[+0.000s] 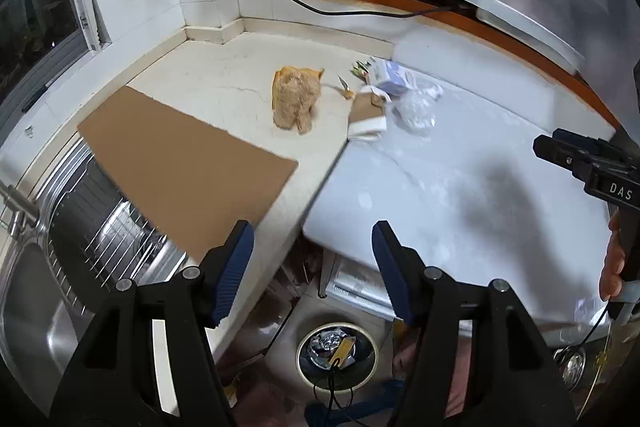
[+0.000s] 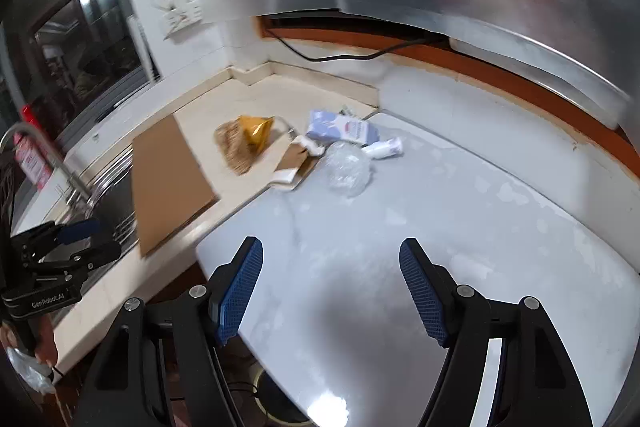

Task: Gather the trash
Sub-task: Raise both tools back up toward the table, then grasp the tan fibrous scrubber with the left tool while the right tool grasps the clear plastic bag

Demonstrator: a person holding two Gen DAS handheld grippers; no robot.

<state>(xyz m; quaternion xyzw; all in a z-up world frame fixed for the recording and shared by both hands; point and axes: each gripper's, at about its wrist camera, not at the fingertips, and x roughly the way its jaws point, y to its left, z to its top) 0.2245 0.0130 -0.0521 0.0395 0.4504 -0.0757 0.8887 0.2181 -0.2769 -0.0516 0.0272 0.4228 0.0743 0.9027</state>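
Trash lies at the back of the counter: a tan fluffy wad on an orange wrapper [image 1: 294, 99] [image 2: 244, 143], a brown-and-white paper piece [image 1: 367, 115] [image 2: 296, 163], a crumpled clear plastic bag [image 1: 416, 109] [image 2: 347, 167], a pale blue packet [image 1: 394, 77] [image 2: 342, 131] and a small white tube [image 2: 384, 149]. A round bin [image 1: 337, 351] with trash inside stands on the floor below the counter edge. My left gripper [image 1: 313, 267] is open and empty above the counter edge. My right gripper [image 2: 331, 287] is open and empty over the white board [image 2: 440, 227].
A flat brown cardboard sheet [image 1: 188, 163] [image 2: 168, 183] lies partly over a steel sink with a wire rack [image 1: 100, 223]. A faucet [image 2: 48, 155] stands at the left. A black cable [image 1: 340, 11] runs along the back wall. A steel hood hangs overhead.
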